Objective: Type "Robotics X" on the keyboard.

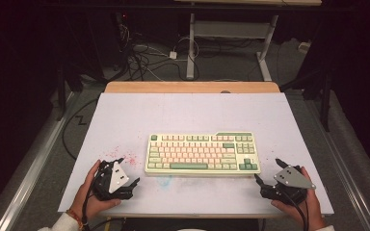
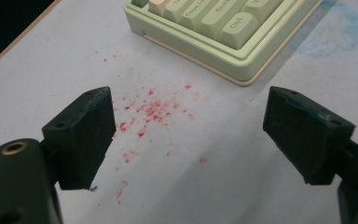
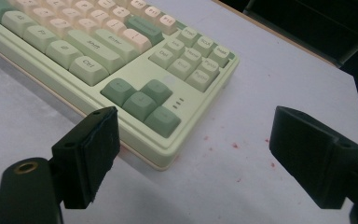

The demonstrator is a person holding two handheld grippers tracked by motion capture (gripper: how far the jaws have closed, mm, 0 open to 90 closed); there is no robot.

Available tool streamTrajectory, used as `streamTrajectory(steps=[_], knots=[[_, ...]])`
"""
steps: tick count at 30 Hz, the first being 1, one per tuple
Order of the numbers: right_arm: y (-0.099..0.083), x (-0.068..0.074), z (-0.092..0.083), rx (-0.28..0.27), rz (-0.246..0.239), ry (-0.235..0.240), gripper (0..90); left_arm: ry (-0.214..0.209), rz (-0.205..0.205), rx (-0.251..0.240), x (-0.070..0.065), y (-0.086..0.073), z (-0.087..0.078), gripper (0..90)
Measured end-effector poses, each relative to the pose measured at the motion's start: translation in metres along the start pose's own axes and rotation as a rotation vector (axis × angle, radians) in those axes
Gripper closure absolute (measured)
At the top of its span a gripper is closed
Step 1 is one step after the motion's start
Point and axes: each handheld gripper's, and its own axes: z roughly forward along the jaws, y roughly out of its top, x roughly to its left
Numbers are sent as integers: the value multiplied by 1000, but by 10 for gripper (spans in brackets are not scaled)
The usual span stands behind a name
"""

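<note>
Lying flat on the table, the keyboard sits at the centre of the high view, long side toward the person, clear of both grippers.

Left gripper: lower left of the high view, held in the left hand, just beside the keyboard's near-left corner but not touching. Jaws wide apart, nothing between them. In the left gripper view the keyboard corner fills the upper middle of the frame, beyond the jaws; red specks dot the table between them, and a faint blue smudge shows at upper right.

Right gripper: lower right of the high view, in the right hand, near the keyboard's near-right corner, apart from it. Jaws spread wide, empty. In the right gripper view the keyboard occupies the upper left, its arrow keys just beyond the left-hand jaw.
</note>
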Motion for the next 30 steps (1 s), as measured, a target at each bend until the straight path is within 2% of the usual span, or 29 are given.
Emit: streamTrajectory(steps=[17, 30], knots=[[0, 0, 0, -8, -3, 3, 166, 1, -1, 4, 0, 1, 2, 160], [-1, -1, 2, 4, 0, 6, 166, -13, 5, 3, 2, 6, 8, 160]])
